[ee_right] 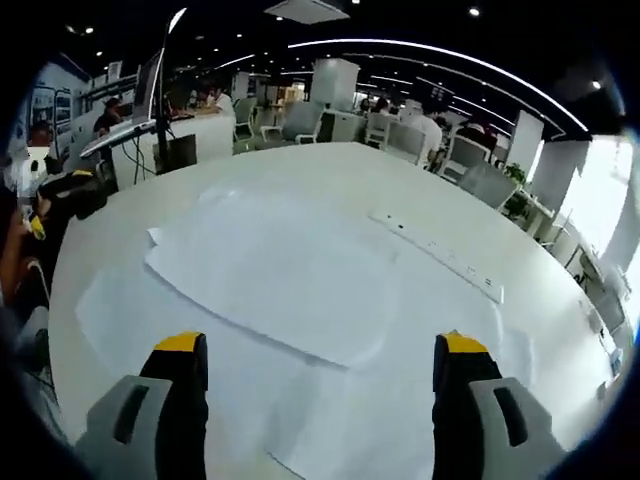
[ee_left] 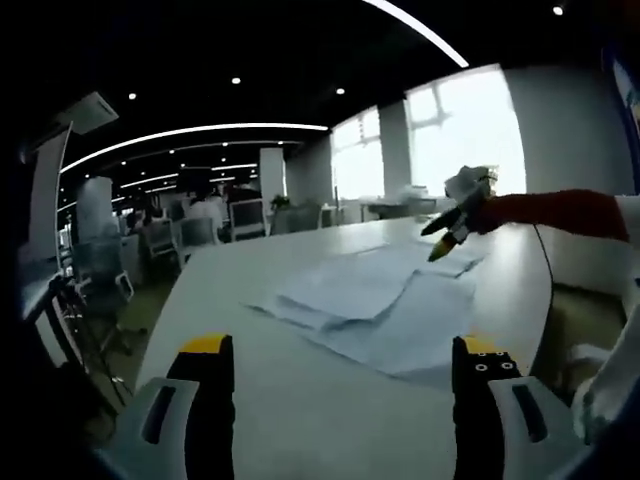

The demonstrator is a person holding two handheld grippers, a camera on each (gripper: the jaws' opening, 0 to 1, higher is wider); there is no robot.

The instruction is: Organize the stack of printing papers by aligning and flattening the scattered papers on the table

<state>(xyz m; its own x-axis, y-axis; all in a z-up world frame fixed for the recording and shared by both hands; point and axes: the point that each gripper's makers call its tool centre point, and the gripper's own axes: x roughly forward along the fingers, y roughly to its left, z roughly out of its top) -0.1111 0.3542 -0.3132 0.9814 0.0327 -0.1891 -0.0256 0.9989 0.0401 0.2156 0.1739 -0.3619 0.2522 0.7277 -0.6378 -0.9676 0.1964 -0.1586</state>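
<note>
the papers (ee_right: 280, 275) lie scattered and overlapping on the white worktop (ee_right: 330, 170). both the left gripper (ee_left: 340, 365) and right gripper (ee_right: 315, 365) have jaws apart, holding nothing. pushing too fast could crease a sheet.

Large open office with curved light strips (ee_left: 200, 129) on dark ceiling and bright windows (ee_left: 462, 125) at far wall. Rows of desks and office chairs (ee_right: 466, 155) behind, several people sitting there. White square column (ee_right: 334, 82) in middle, monitor (ee_right: 152, 84) at side.
</note>
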